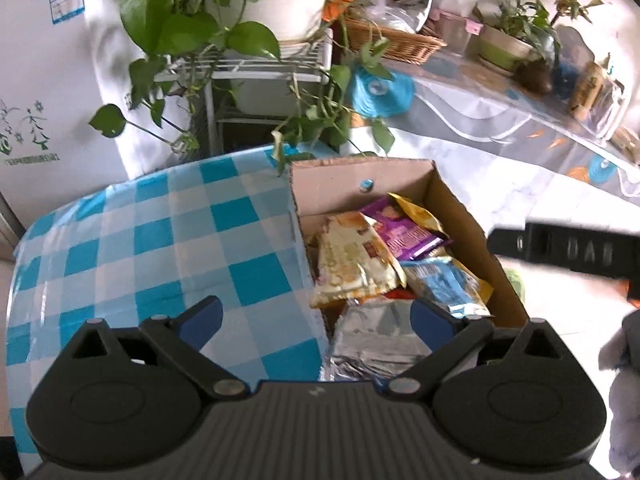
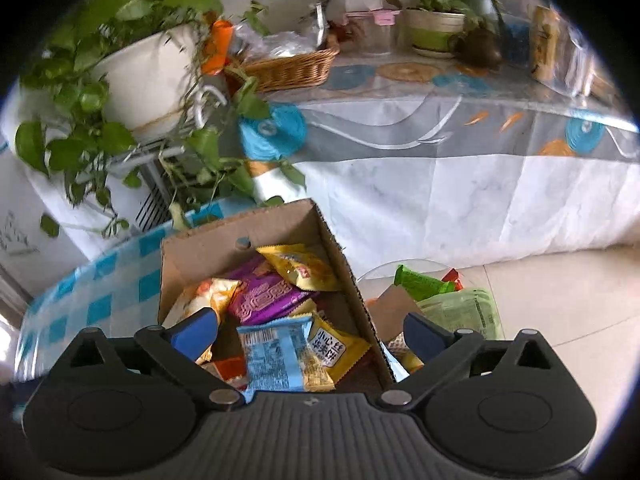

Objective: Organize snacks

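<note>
Right wrist view: the right gripper [image 2: 310, 334] hangs wide open and empty directly over the blue snack packet [image 2: 274, 356] in the cardboard box [image 2: 340, 248], nearer. The left gripper [image 1: 316, 318], likewise open and empty, straddles the box's left wall above a silver packet [image 1: 372, 340].

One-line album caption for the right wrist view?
Open tongs hover over a brown cardboard box filled with colourful snack packets.

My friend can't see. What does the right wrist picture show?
An open hand-held gripper hovers over a cardboard box full of snack packets, on a blue checked tablecloth. More snacks lie right of the box.
</note>
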A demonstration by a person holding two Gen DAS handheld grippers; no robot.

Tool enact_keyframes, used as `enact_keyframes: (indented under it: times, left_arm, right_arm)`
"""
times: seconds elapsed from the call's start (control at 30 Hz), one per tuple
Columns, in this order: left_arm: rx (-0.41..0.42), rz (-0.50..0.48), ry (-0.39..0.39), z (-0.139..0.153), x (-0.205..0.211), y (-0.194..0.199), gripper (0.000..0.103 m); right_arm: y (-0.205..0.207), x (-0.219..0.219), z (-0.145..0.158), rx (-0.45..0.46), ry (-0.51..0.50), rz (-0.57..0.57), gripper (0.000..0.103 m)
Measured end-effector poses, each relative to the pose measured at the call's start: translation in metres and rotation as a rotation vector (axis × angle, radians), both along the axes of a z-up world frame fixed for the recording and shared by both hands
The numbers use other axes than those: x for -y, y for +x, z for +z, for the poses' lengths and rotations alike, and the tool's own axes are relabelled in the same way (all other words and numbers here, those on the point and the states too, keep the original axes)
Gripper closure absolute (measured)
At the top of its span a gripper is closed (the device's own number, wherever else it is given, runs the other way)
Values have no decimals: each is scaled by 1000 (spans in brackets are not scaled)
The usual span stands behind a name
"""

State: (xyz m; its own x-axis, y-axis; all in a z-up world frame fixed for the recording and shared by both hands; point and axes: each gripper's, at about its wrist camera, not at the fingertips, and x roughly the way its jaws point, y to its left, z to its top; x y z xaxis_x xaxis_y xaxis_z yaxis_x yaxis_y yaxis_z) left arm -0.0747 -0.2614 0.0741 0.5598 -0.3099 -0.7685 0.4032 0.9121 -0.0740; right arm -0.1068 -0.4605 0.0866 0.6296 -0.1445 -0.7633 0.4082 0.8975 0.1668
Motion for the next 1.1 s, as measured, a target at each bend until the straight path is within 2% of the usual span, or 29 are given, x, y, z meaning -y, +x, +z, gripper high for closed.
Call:
enact_keyframes:
  times: [0.1, 0.43, 1.0, 1.1]
  left_arm:
    - [10, 18, 18, 0, 0, 4, 1]
    - [-36, 89, 40, -7, 1, 18, 1]
    - [34, 83, 131, -8, 19, 20, 1]
    - [38, 85, 141, -8, 20, 20, 1]
  right_arm:
    - [1, -5, 0, -20, -26, 26, 0]
    - [3, -8, -1, -57, -56, 52, 0]
    - [8, -9, -4, -103, -121, 66, 0]
    - [8, -11, -4, -111, -156, 74, 0]
